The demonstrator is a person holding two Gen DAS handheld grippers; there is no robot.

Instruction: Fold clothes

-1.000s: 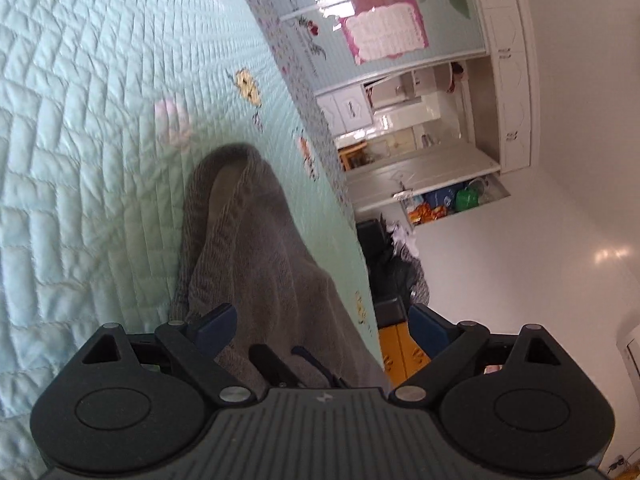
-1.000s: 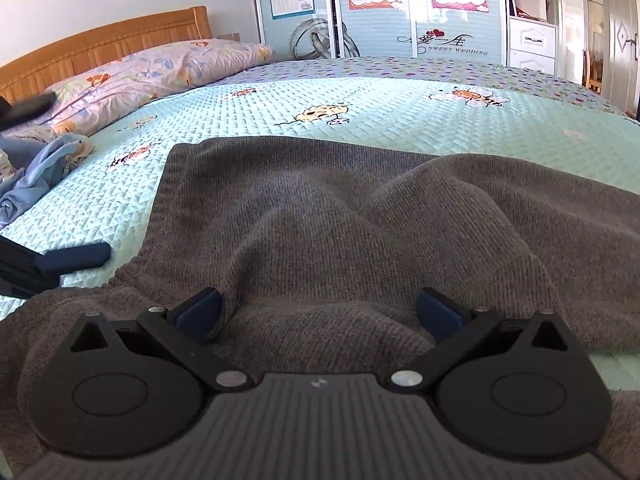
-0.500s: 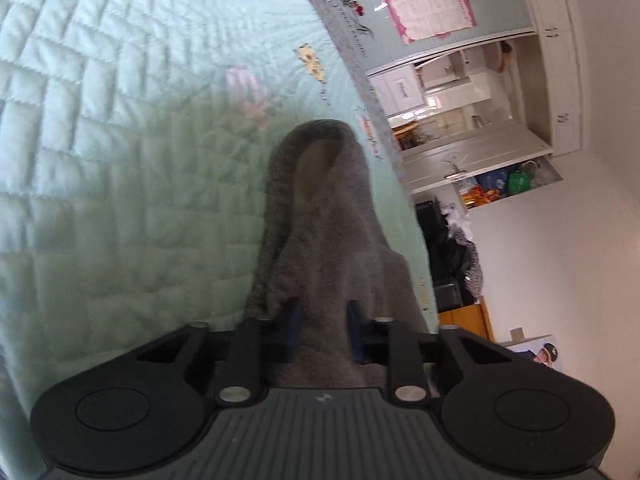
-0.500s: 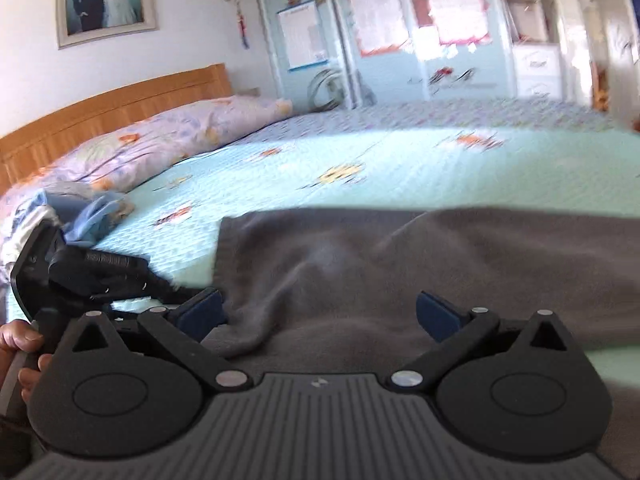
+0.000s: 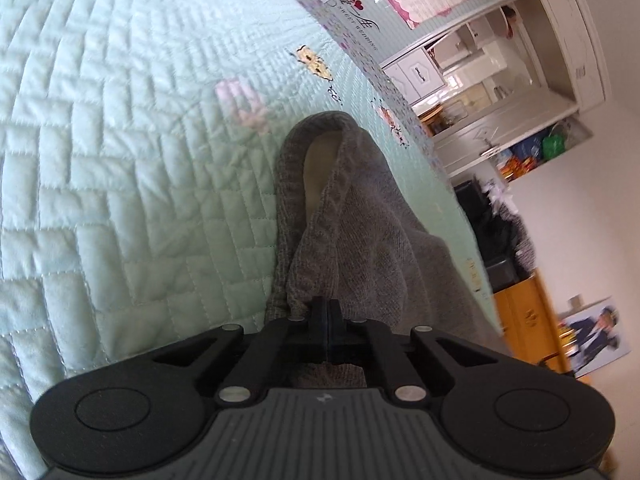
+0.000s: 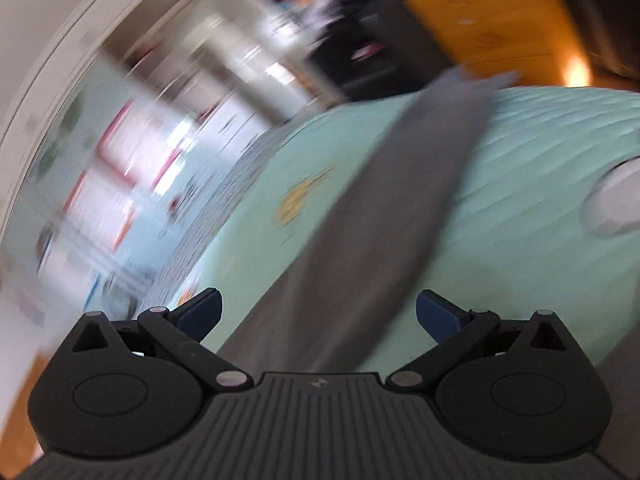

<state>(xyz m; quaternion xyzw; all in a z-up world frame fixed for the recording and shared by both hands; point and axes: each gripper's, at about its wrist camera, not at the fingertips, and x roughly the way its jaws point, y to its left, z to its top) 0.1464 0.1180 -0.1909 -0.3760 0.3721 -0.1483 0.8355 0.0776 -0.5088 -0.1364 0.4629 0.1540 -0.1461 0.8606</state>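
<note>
On the bed (image 5: 120, 160), over its mint quilted cover, a grey knit sweater (image 5: 360, 232) lies stretched out. Left claw (image 5: 328, 320) has just pressed together, pinching a bunched fold of that knit. Right claw (image 6: 318, 312) stands spread and empty above the sweater. Step in hand appears to be corner pickup; next, the right claw needs its own hold.

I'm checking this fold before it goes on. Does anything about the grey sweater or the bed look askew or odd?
Nothing looks damaged or spilled. The grey sweater is bunched into a narrow ridge on the green quilt rather than lying flat, pinched by the left gripper. The right gripper is open; its view is too blurred to judge more.
</note>
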